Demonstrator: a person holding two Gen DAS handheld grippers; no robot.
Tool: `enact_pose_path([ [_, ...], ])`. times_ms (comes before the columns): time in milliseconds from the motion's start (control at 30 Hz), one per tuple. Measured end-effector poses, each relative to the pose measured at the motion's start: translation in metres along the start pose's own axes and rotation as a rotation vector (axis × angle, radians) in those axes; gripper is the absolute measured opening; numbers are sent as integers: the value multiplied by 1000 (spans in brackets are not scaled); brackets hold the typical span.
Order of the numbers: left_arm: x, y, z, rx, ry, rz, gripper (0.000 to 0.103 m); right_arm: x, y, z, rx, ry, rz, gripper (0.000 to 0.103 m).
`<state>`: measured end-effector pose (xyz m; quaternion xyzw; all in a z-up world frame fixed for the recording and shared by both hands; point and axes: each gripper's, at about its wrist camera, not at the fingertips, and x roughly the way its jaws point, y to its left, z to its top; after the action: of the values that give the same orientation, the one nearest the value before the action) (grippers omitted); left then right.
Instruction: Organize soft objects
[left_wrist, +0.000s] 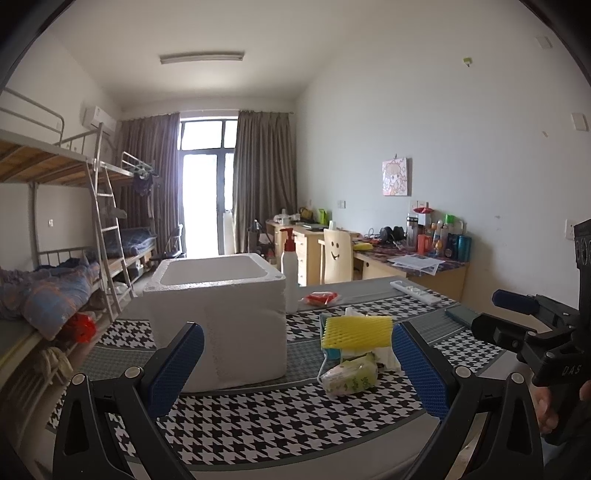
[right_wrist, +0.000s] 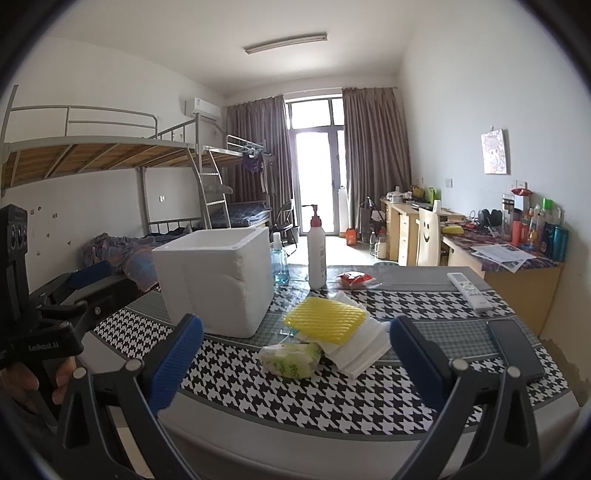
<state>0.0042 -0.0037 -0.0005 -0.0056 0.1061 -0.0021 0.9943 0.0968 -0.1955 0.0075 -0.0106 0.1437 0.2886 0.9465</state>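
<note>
a table with a black-and-white houndstooth cloth (right_wrist: 258, 373) stands in a dorm room. on it, a white pump bottle (right_wrist: 317, 254) with a red top stands upright beside a small blue bottle (right_wrist: 279, 264). a red packet (right_wrist: 352, 278) lies just right of them. a white remote (right_wrist: 469, 290) and a dark phone (right_wrist: 515, 347) lie near the right edge. bunk beds (left_wrist: 55, 236) line the left wall, desks (left_wrist: 406, 266) the right.

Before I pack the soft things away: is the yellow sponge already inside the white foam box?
No, the yellow sponge lies on a stack of white cloths on the table, beside the foam box.
</note>
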Motion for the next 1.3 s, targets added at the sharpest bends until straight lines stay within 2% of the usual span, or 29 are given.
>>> enact_pose_path([
  [733,0,6,-3,-22,5,13,102,2,1,-1,1,1,2,102],
  [1033,2,5,-1,-20,16,14,102,7,-5,1,28,19,27,102],
  [1300,15,7,2,-22,46,0,102,16,-9,3,10,33,11,102],
])
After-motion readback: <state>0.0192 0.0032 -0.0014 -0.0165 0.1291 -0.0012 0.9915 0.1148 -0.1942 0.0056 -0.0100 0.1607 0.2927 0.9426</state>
